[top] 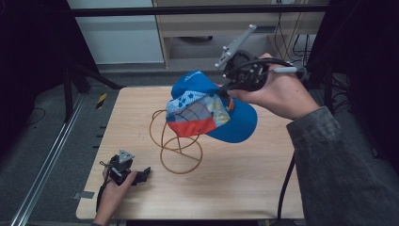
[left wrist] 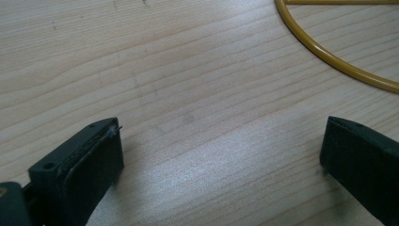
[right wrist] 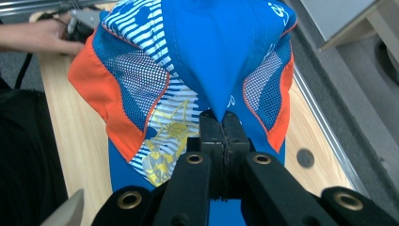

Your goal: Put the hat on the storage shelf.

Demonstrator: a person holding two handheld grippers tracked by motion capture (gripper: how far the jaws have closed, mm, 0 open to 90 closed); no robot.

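Observation:
A blue cap (top: pixel 207 110) with orange, white and mesh panels hangs in the air over the middle of the wooden table (top: pixel 235 179). My right gripper (top: pixel 225 92) is shut on the cap's blue fabric, and in the right gripper view the cap (right wrist: pixel 202 61) spreads out beyond the pinched jaws (right wrist: pixel 220 123). My left gripper (top: pixel 143 173) rests low at the table's front left, open, with bare wood between its jaws (left wrist: pixel 221 155). A yellow-brown wire hanger (top: pixel 176 146) lies on the table beneath the cap; one curve of the hanger (left wrist: pixel 329 56) shows ahead of the left jaws.
A metal rail (top: pixel 47 160) runs along the floor left of the table. Beyond the far edge stands a wooden shelf unit (top: pixel 211 28) with cables (top: pixel 294 33) at the right. A sleeve (top: pixel 343 165) covers the table's right front.

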